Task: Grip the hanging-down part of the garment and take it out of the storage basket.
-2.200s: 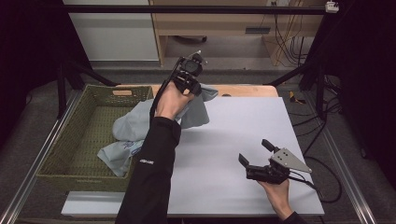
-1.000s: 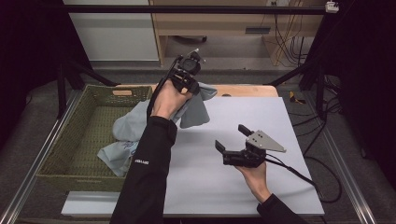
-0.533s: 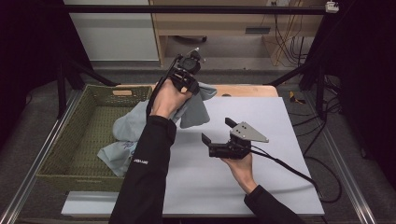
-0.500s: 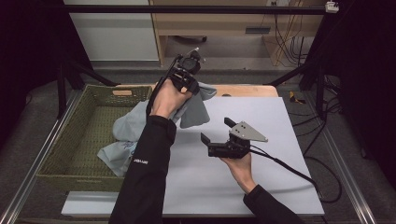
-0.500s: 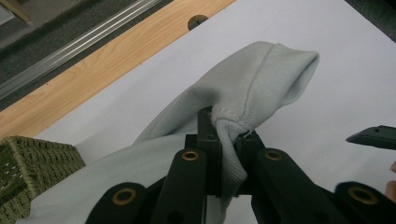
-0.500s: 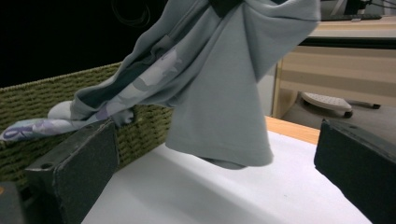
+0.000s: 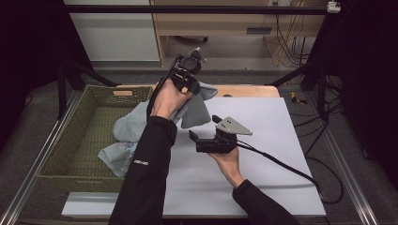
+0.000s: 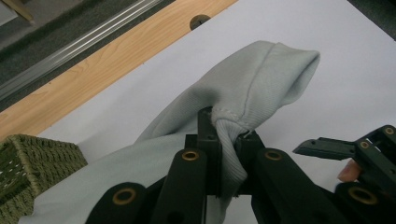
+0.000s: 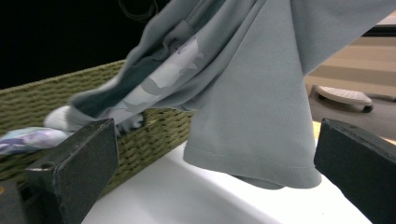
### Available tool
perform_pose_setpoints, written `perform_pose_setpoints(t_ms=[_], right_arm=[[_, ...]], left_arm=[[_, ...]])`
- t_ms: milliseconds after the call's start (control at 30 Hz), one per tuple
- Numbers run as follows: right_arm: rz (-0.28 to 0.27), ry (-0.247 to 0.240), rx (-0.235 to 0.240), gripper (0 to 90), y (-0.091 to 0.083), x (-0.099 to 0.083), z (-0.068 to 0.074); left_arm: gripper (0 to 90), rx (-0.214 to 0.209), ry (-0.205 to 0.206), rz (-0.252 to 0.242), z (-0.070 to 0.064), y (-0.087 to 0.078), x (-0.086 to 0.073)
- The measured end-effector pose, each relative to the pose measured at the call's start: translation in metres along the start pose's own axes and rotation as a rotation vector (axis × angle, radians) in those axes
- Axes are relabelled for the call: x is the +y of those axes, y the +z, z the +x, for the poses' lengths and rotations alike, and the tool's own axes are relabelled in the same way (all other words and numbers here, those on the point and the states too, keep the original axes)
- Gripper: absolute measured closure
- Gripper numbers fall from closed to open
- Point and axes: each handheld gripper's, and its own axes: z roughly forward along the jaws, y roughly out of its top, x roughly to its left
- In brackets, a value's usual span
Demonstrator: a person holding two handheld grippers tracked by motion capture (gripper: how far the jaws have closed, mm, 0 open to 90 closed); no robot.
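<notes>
Basket first, far left: a green woven wicker basket (image 7: 70,140) beside the white table sheet (image 7: 277,140), with the lower part of the garment draped over its right rim.

Garment: a pale grey-blue soft knit T-shirt (image 7: 195,110) with a faint printed patch near its lower end. It is strung from the basket up to the left gripper, its loose hem (image 9: 252,163) hanging just above the white sheet. Stitched hem line plain in the right gripper view; a ribbed, bunched seam shows in the left gripper view.

Handling, as a judgement: light, limp, no stiffness, not fragile. It will sag and fold wherever unsupported, and a thin pinch of knit may slip out. Best taken at a stitched edge, hem, sleeve cuff or collar seam, where the cloth is doubled and gives bite.

Left gripper (image 7: 185,77): raised over the table's far edge, jaws clamped tight on a gathered fold of the shirt (image 8: 229,140), cloth squeezed between them.

Right gripper (image 7: 206,136): low over the sheet, just right of the hanging cloth, jaws spread wide and holding nothing, the shirt's free hem framed between them. Likely next hold: that hem corner, so the shirt can be spread between two points.
</notes>
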Motion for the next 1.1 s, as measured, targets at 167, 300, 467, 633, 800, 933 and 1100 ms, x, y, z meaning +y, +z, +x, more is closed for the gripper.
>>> perform_pose_setpoints(t_ms=[167, 300, 467, 633, 800, 933, 1100], right_arm=[[0.004, 0.012, 0.002, 0.5, 0.012, 0.0, 0.003], [-0.004, 0.024, 0.003, 0.7, 0.019, 0.001, 0.005], [0.012, -0.012, 0.006, 0.9, 0.036, 0.004, 0.011], [0.03, -0.008, 0.005, 1.9, 0.053, 0.004, 0.015], [0.027, -0.01, 0.007, 3.9, 0.063, 0.005, 0.015], [0.035, -0.025, 0.018, 10.6, 0.074, 0.008, 0.018], [0.039, -0.004, 0.039, 21.5, 0.079, 0.006, 0.018]], left_arm=[[84.5, 0.001, -0.001, -0.002, -0.001, 0.0, 0.0], [84.5, 0.001, 0.002, 0.0, -0.001, -0.001, 0.0], [84.5, 0.002, 0.008, 0.002, -0.001, -0.001, 0.0], [84.5, 0.001, 0.014, 0.006, -0.003, 0.0, -0.001], [84.5, 0.0, 0.017, 0.007, -0.004, 0.0, -0.002], [84.6, -0.004, 0.021, 0.01, -0.004, 0.001, -0.004], [84.5, -0.001, 0.023, 0.009, -0.003, -0.002, -0.006]])
